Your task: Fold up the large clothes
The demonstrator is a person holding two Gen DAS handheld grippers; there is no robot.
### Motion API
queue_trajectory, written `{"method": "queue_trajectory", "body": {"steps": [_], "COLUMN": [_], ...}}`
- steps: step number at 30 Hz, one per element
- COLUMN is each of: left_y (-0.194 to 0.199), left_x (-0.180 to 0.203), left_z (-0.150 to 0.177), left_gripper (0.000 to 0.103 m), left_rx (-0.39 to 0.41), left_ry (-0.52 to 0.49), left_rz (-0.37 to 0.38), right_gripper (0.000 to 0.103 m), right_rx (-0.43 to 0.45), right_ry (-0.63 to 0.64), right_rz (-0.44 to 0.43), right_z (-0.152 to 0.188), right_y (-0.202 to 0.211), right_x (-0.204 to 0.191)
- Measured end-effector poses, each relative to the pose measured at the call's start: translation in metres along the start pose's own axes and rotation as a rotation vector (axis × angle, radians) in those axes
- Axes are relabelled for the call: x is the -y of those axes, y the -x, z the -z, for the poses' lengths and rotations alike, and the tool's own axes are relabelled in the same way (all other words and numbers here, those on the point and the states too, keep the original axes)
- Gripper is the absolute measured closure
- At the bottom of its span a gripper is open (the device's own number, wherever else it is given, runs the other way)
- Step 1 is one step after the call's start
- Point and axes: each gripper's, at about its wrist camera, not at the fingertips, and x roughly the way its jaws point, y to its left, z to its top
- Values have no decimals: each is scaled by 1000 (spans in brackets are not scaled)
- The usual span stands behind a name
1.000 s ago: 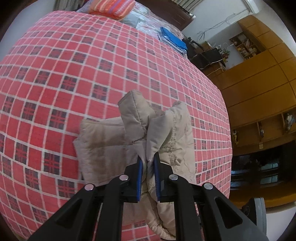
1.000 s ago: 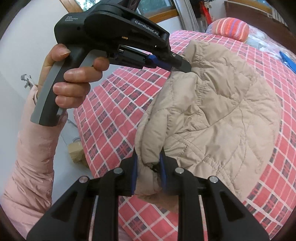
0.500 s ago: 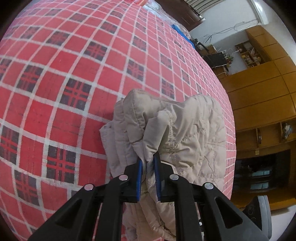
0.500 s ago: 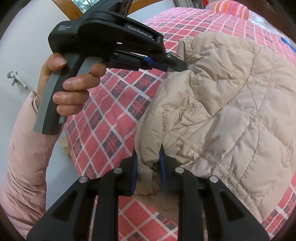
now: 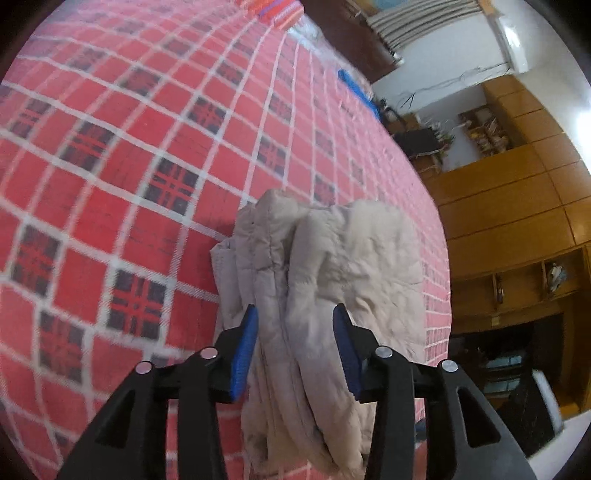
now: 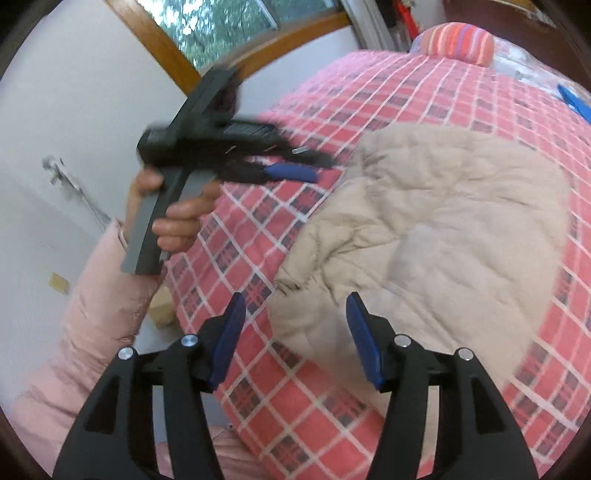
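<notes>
Jacket (image 6: 443, 229) beige, quilted (folded), both grippers spread.

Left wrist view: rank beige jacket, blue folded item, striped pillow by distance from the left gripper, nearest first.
From the left gripper:
1. Beige jacket, folded on the bed directly ahead, lying between the open fingers.
2. Blue folded item, far up the bed toward its right edge.
3. Striped pillow, at the head of the bed, top of frame.

Wooden cabinets (image 5: 509, 206), window (image 6: 229, 22), white walls (image 6: 74, 110)
</notes>
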Motion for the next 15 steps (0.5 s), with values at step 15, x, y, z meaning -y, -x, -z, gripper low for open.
{"method": "queue_trajectory", "body": {"steps": [15], "left_y": [-6], "left_x": [37], "left_z": [95], "left_gripper": [44], "left_rx": [-59], "left_ry": [-79], "left_rz": [21], "right_gripper": [43], "right_rx": [7], "right_ry": [-362], "right_rz": [96], "right_z": [77], "right_y": [40], "right_x": [129]}}
